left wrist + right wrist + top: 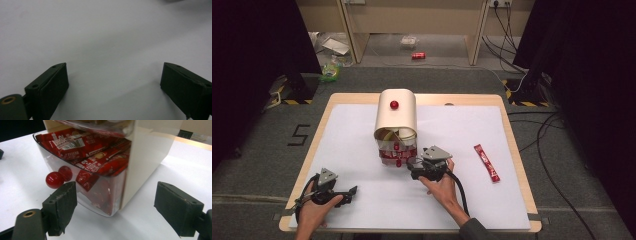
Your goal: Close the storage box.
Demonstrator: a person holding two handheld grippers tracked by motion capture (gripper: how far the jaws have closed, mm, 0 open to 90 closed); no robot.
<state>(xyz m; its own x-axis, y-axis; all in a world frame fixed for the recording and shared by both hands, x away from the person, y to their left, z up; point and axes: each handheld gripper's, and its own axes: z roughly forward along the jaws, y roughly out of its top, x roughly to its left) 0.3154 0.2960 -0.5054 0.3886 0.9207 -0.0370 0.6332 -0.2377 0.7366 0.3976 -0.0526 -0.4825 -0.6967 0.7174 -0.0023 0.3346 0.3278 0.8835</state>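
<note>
- Drawer [100,182] of clear plastic stands pulled out at the near foot of the cream cabinet [396,117], and it lies directly ahead of the right gripper [115,208], whose jaws stand wide with nothing between them.
- Red knob [54,180] on the drawer front sits just left of the left jaw in the right gripper view, so the coming move likely needs a small shift that way.
- Inside the drawer lie red sachets [90,152], heaped to the rim; an upper clear drawer [100,126] juts out above them.
- One more red sachet [486,162] lies on the white table [362,130] to the right of the right gripper, its long axis running near to far.
- Left gripper [343,192] rests at the near left, well apart, jaws wide over bare table.
</note>
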